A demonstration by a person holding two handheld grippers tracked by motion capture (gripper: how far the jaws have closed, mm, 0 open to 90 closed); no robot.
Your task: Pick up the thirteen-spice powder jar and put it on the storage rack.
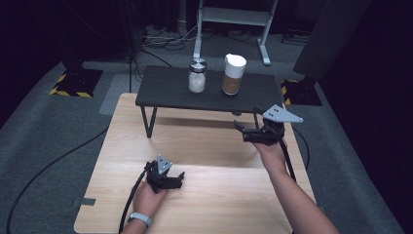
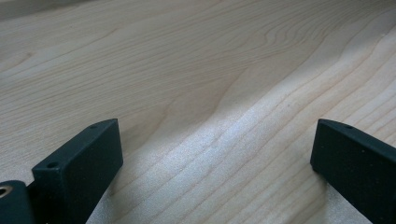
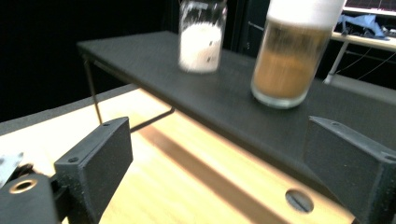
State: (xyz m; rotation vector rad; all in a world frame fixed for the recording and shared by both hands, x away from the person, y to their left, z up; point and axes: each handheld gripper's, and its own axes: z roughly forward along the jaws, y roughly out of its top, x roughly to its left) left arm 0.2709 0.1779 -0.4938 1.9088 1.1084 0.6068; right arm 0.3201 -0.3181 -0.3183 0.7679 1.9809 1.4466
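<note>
Surface [image 1: 204,165]: pale wood with plain grain, carrying everything else; no print or marks could be read on it.
Shelf [image 1: 165,87]: a low black stand on thin legs at the far side of the surface; two jars stood on top, side by side but apart.
Brown jar [image 1: 233,74]: the taller one, white lid, brown powder inside, on the shelf's right half; it was upright, and no label or writing could be made out in the high view or the blurred right gripper view [image 3: 290,60].
White jar [image 1: 197,75]: shorter, metal lid, white powder about half way up, left of the brown jar; it was upright and carried no readable label.
Right gripper [image 1: 242,129]: held in the air just in front of the shelf's right end, pointing left along its edge, with the brown jar nearest to it and not touched.
Right jaws: released, standing wide with nothing between them.
Left gripper [image 1: 180,176]: low over the near part of the surface, well apart from the shelf and both jars.
Left jaws: released, spread wide over bare wood grain [image 2: 210,93], holding nothing.
</note>
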